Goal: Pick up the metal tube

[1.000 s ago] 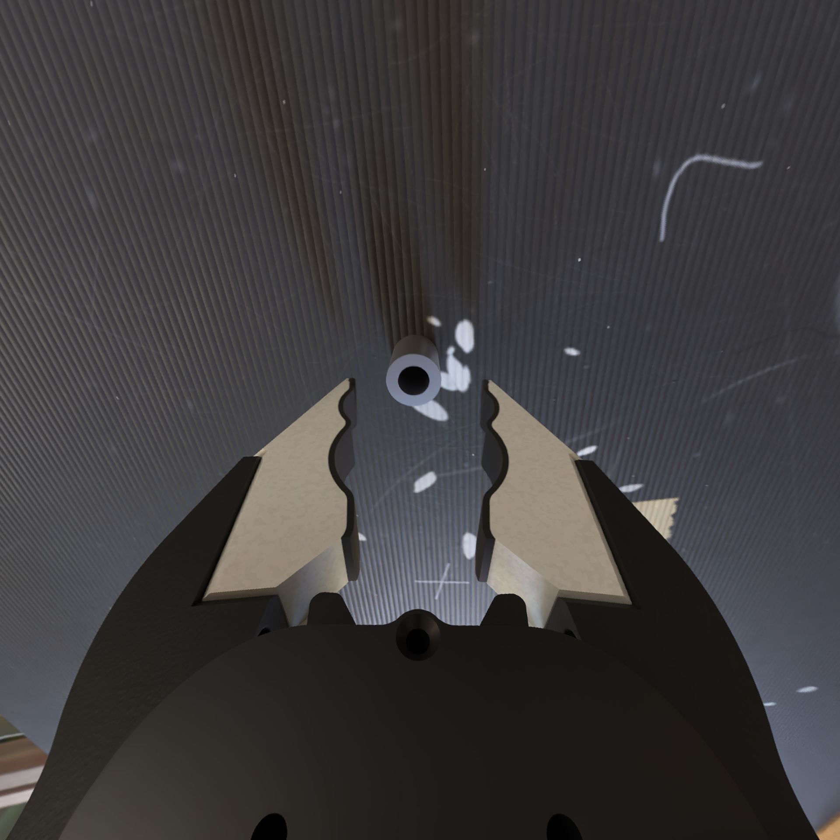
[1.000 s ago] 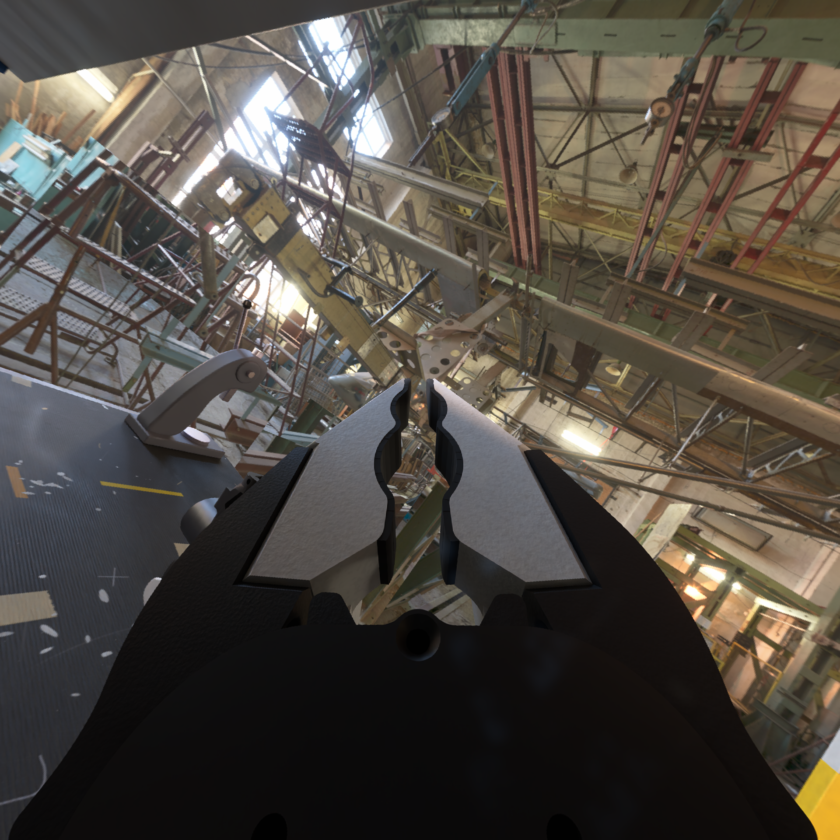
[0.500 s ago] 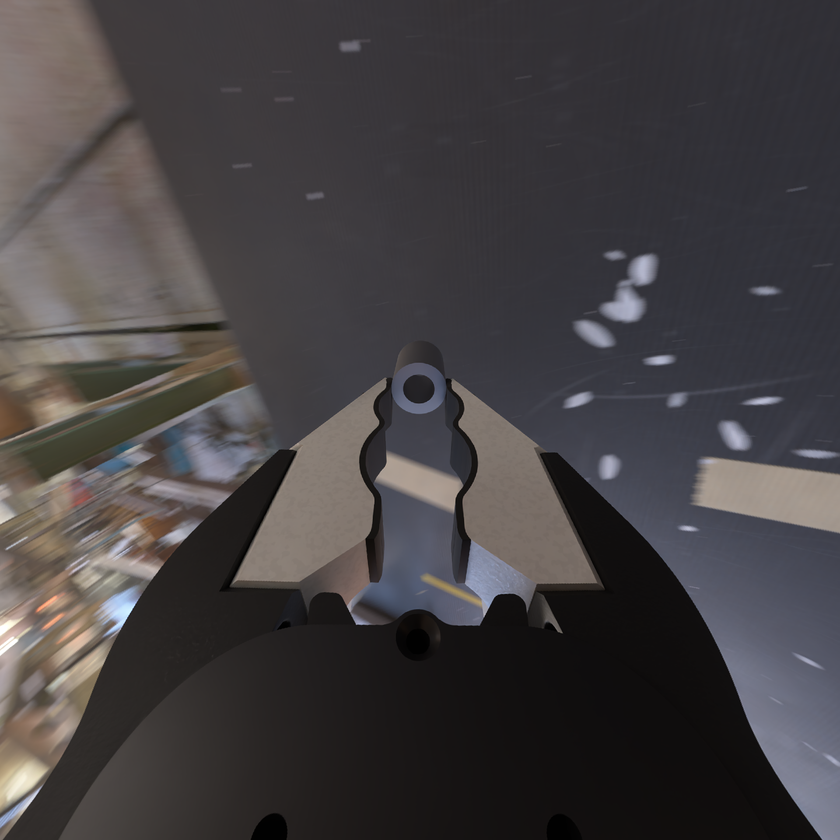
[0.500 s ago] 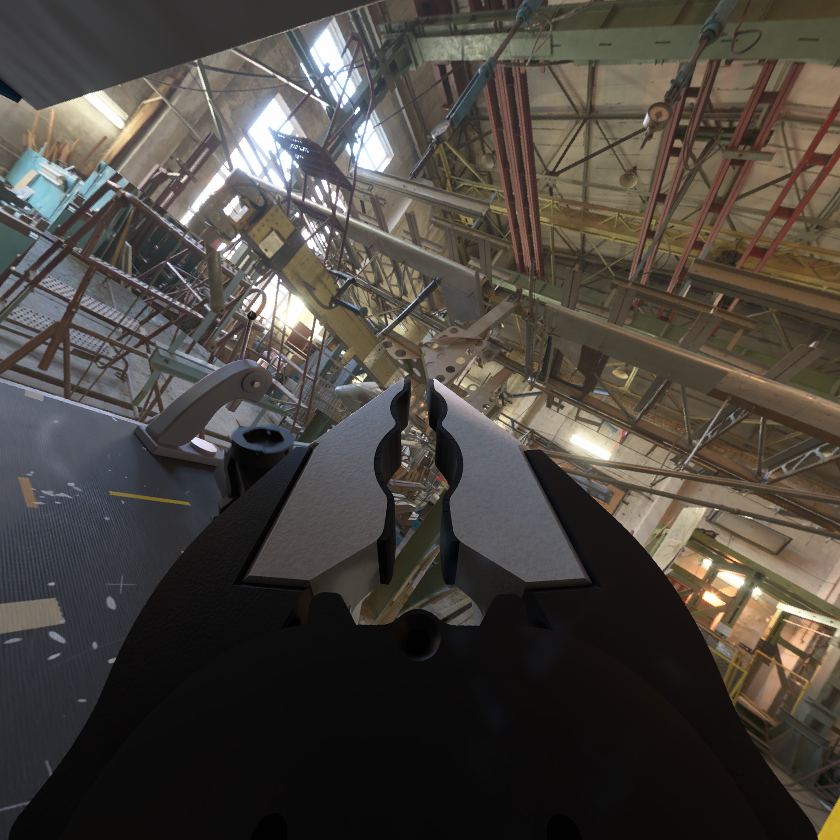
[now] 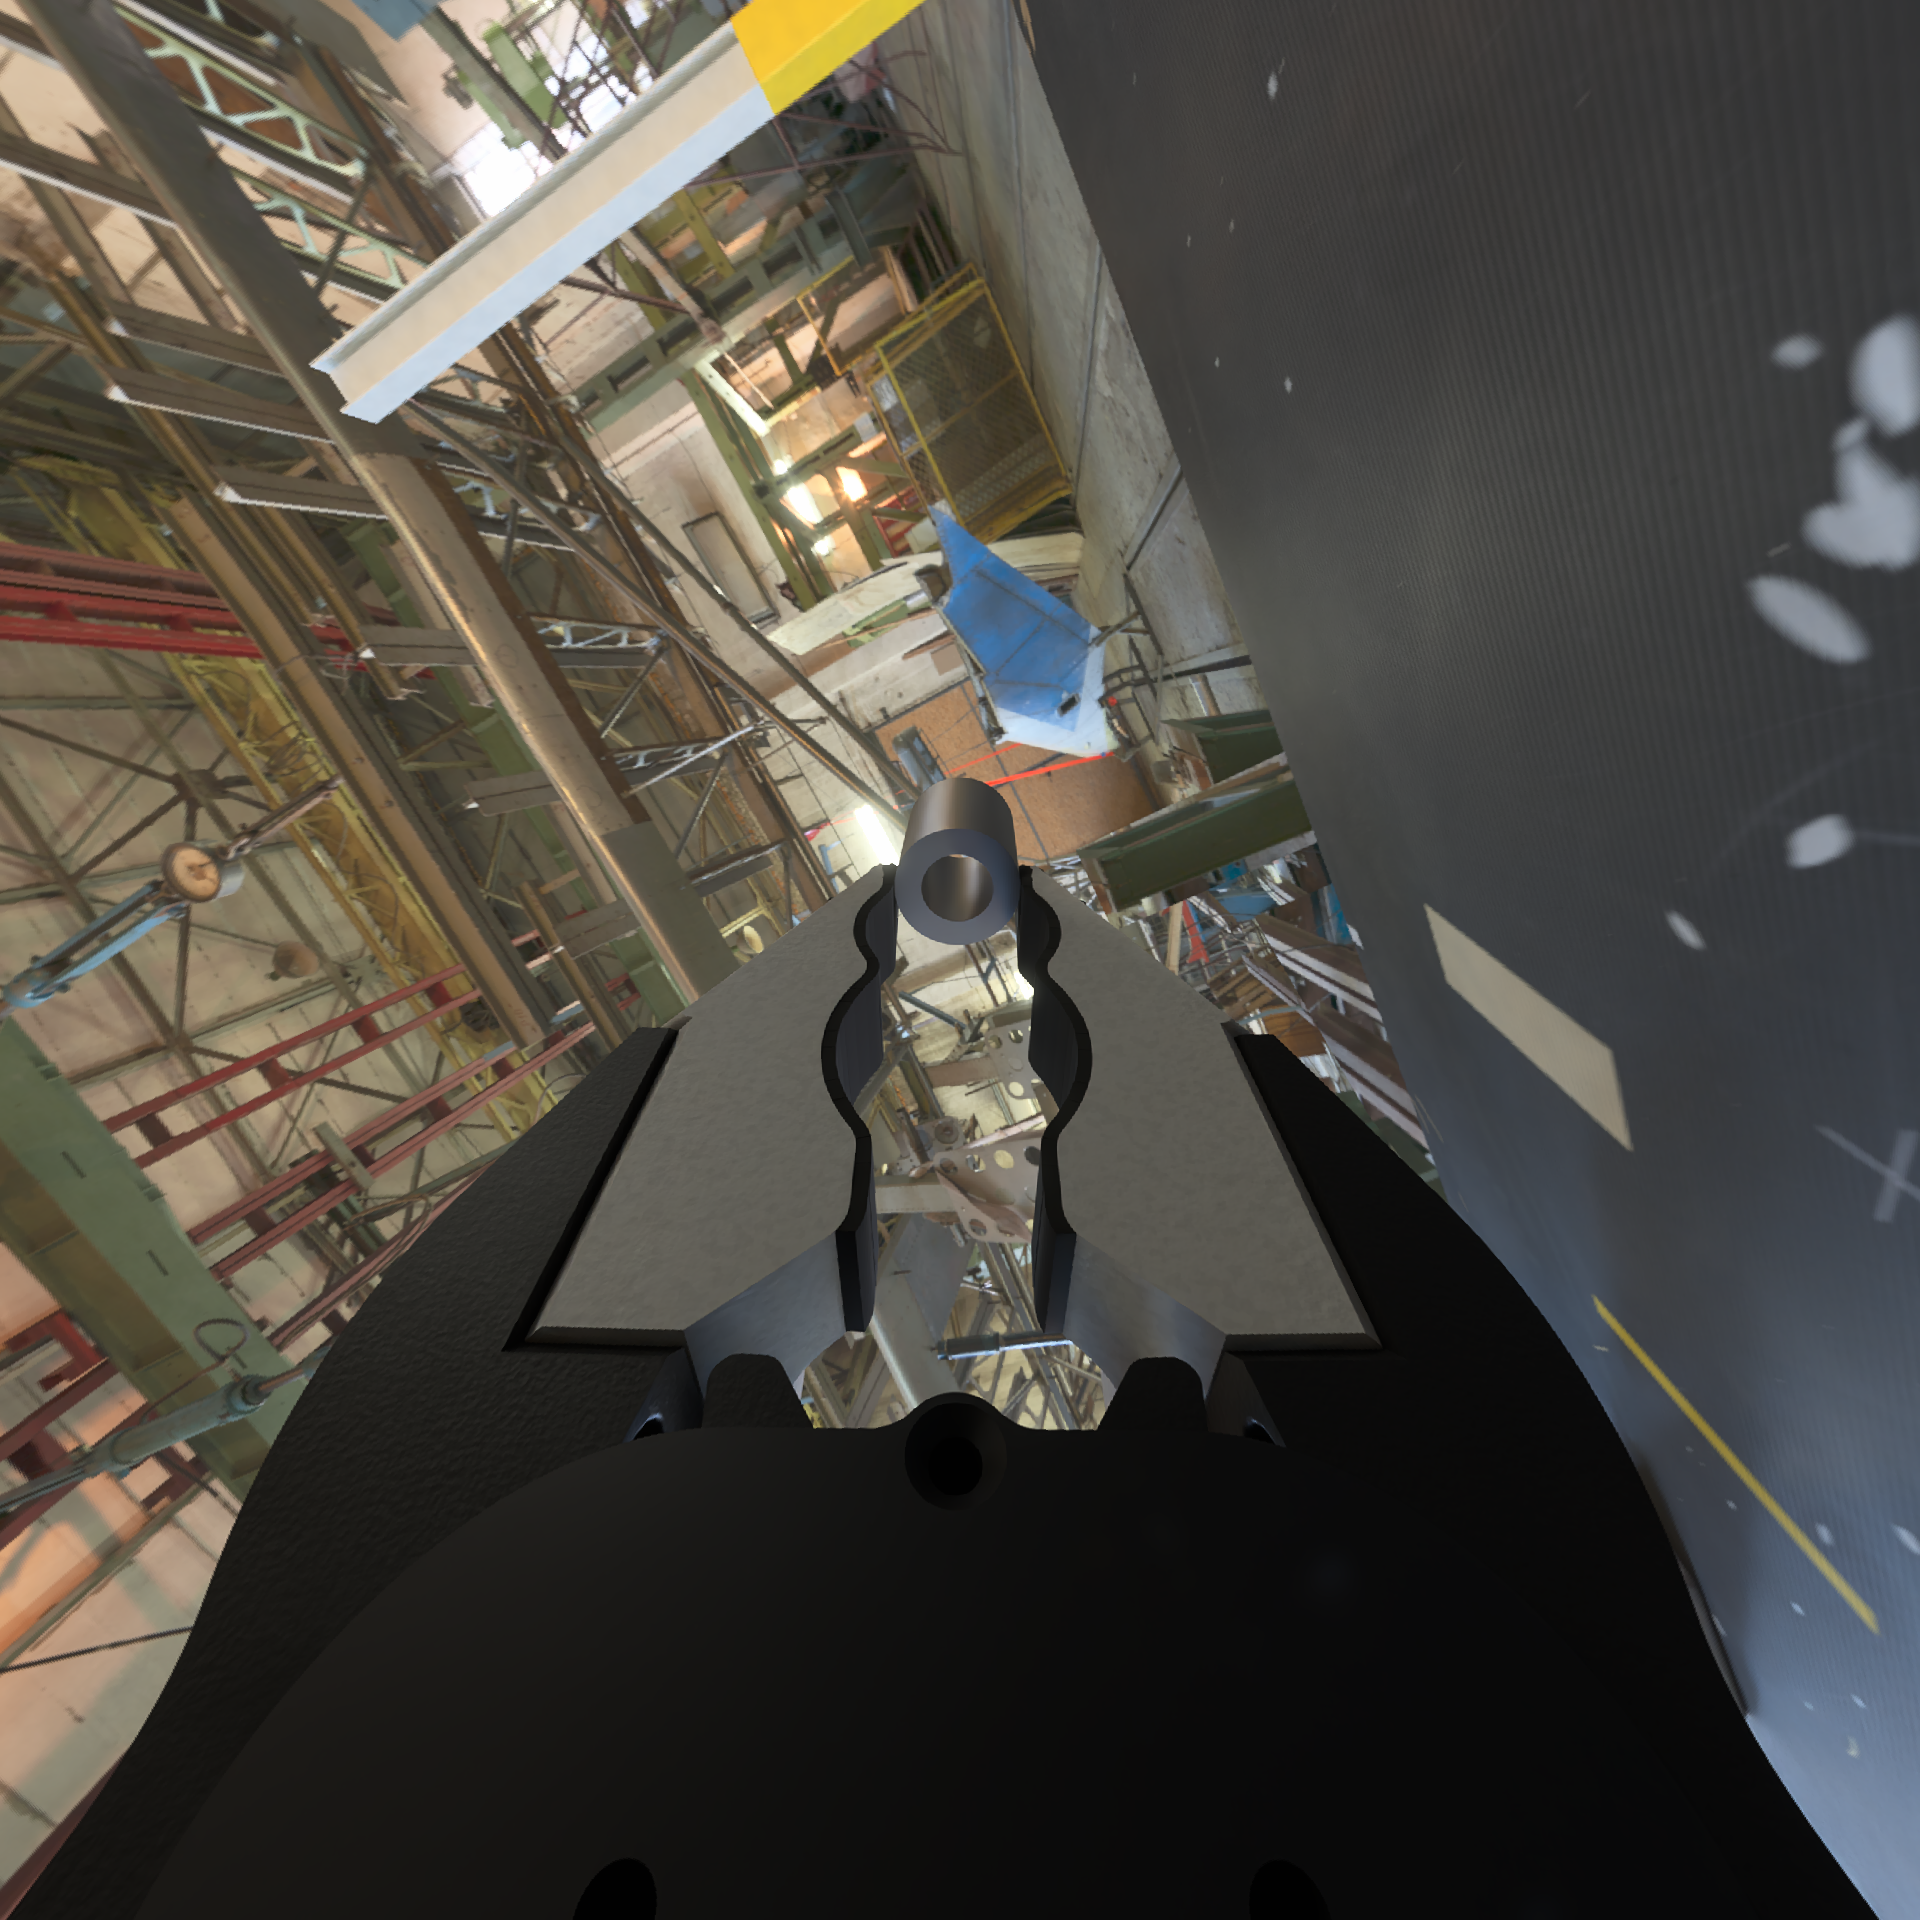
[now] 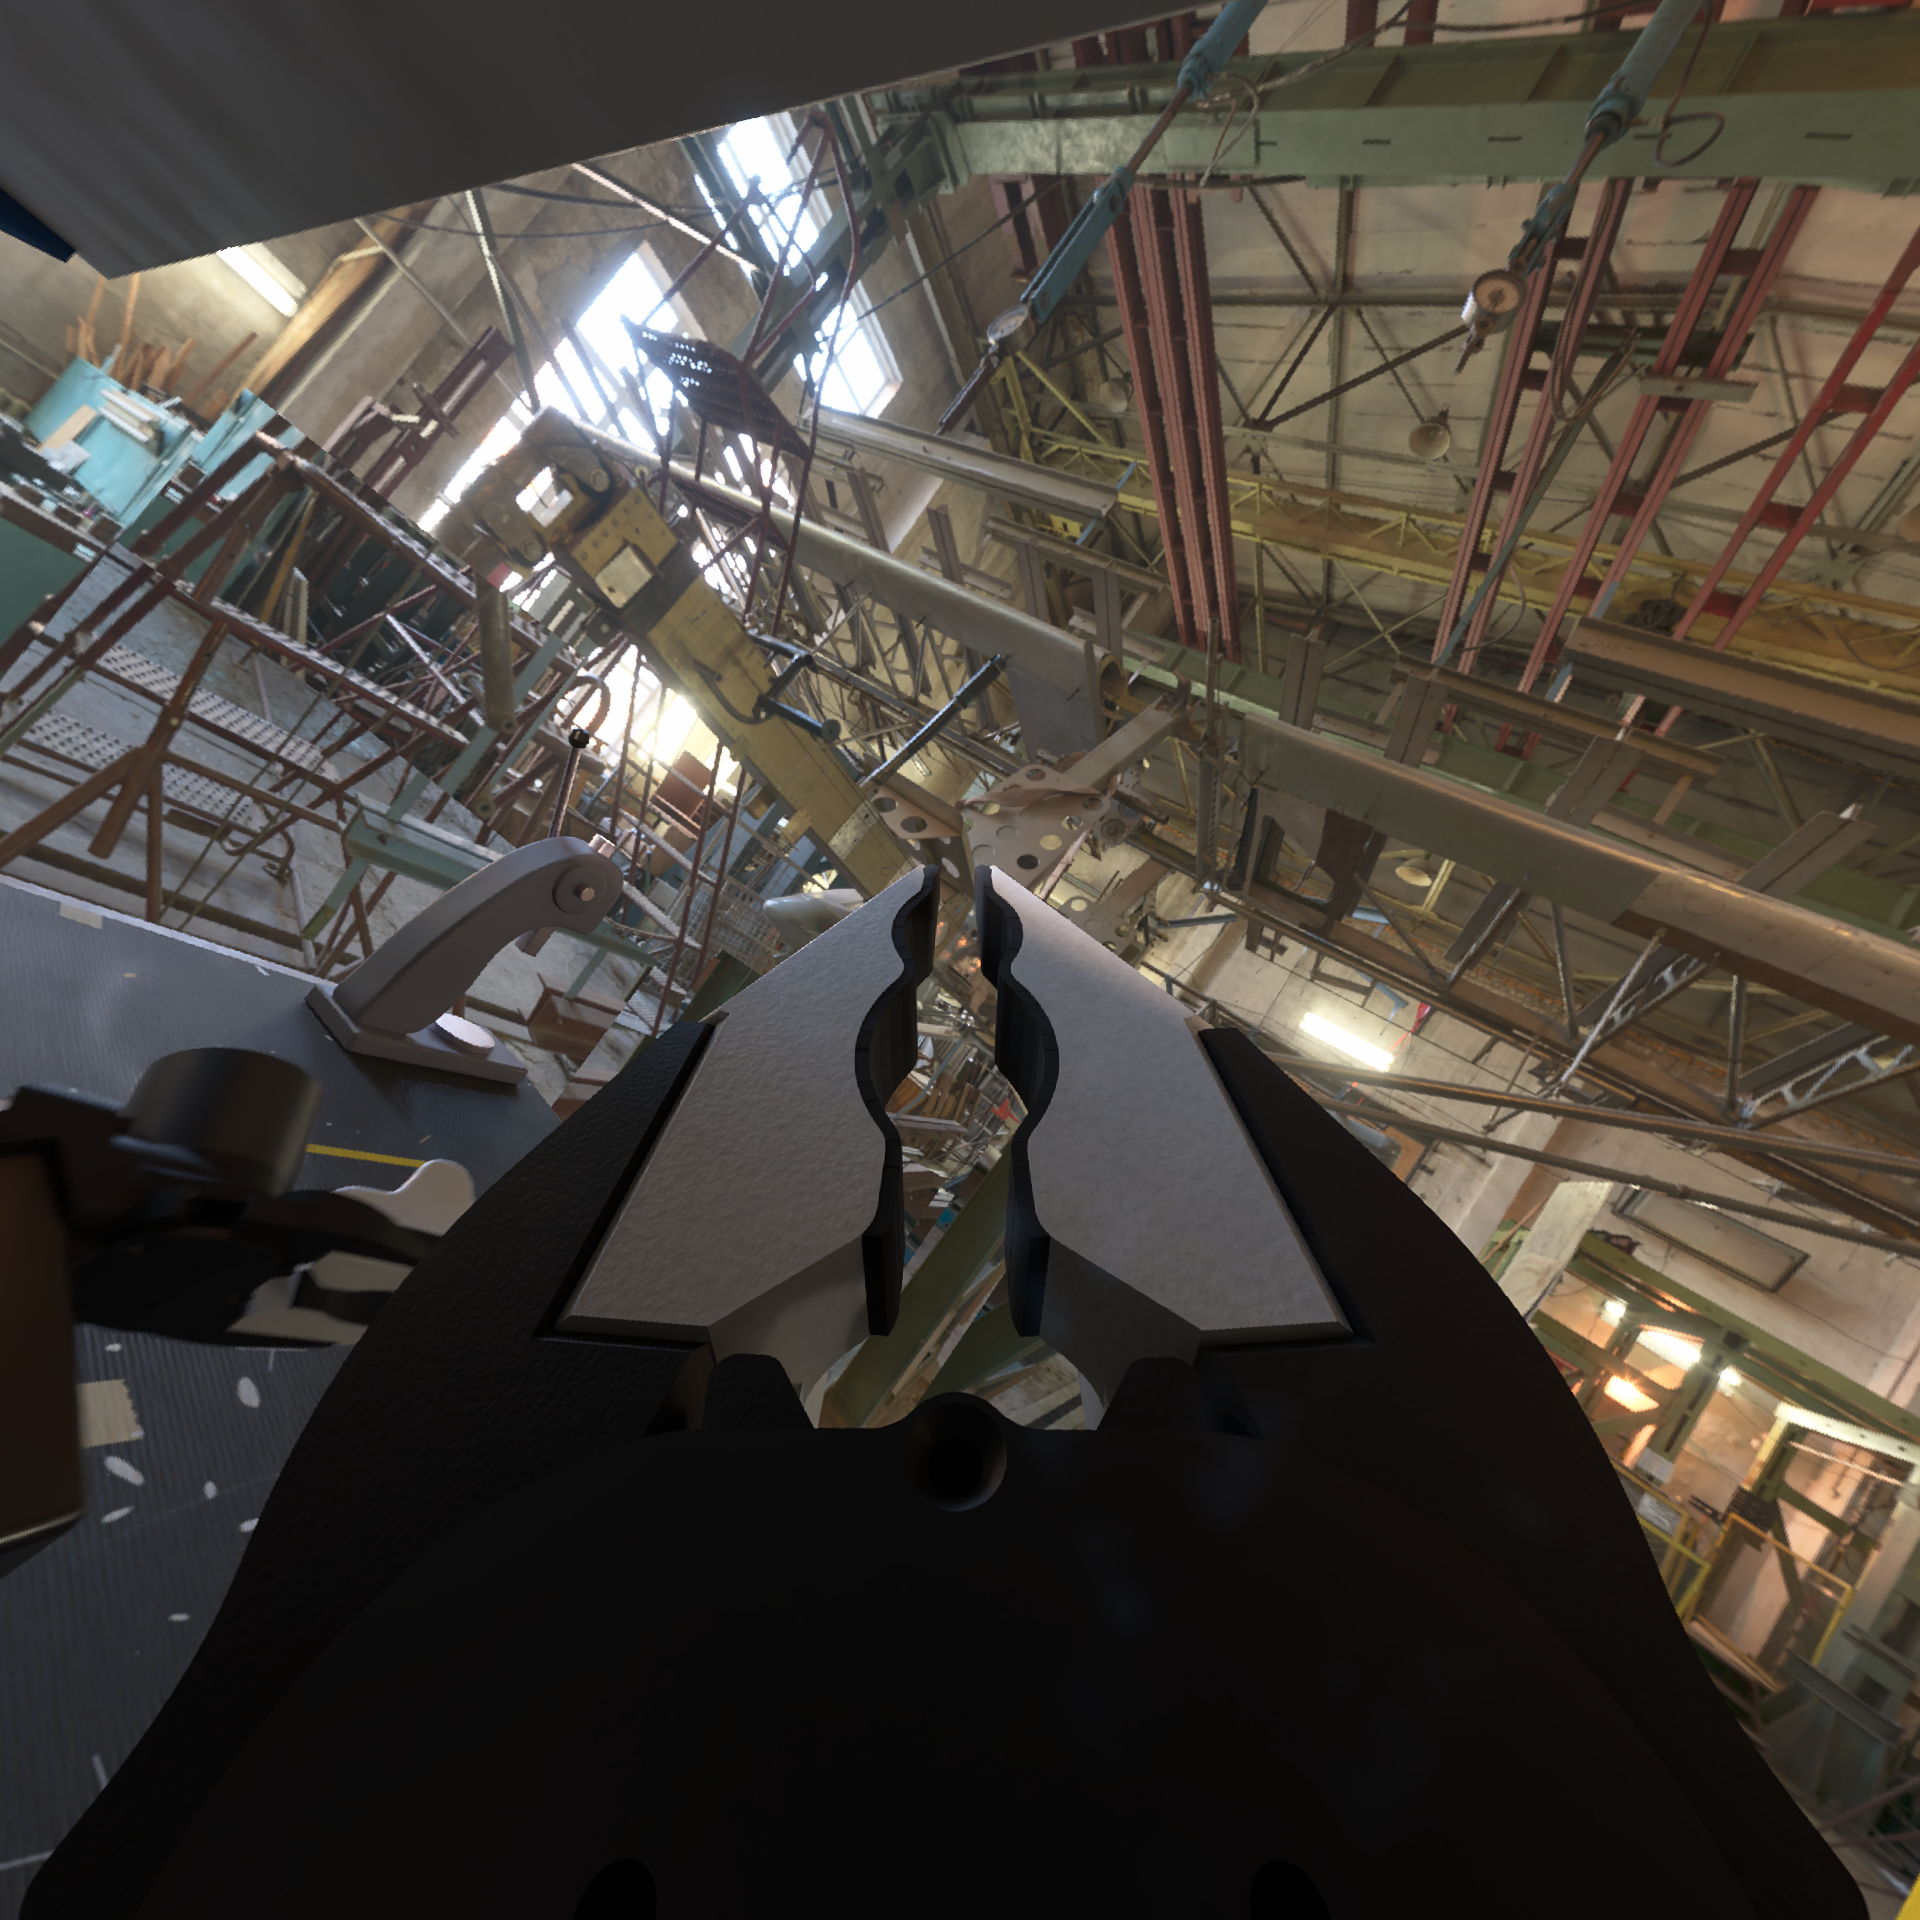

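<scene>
The metal tube (image 5: 958, 878) is a short grey hollow cylinder, seen end-on in the left wrist view. My left gripper (image 5: 958, 894) is shut on it at the fingertips and holds it in the air, off the dark mat (image 5: 1558, 727). My right gripper (image 6: 958, 894) is shut and empty, pointing up at the hall's roof. The left gripper also shows in the right wrist view (image 6: 187, 1195) as a dark body at the left edge, above the mat (image 6: 125, 997).
A grey lever bracket (image 6: 457, 956) stands on the mat near its far edge. The mat bears white paint flecks (image 5: 1849, 520), a tan tape patch (image 5: 1527, 1049) and a yellow line (image 5: 1735, 1465). Steel beams and trusses fill the background.
The left gripper closed on the tube, lifted it off the mat and rolled, so the mat now stands at the right. It has risen into the right wrist view. The right gripper barely moved.
</scene>
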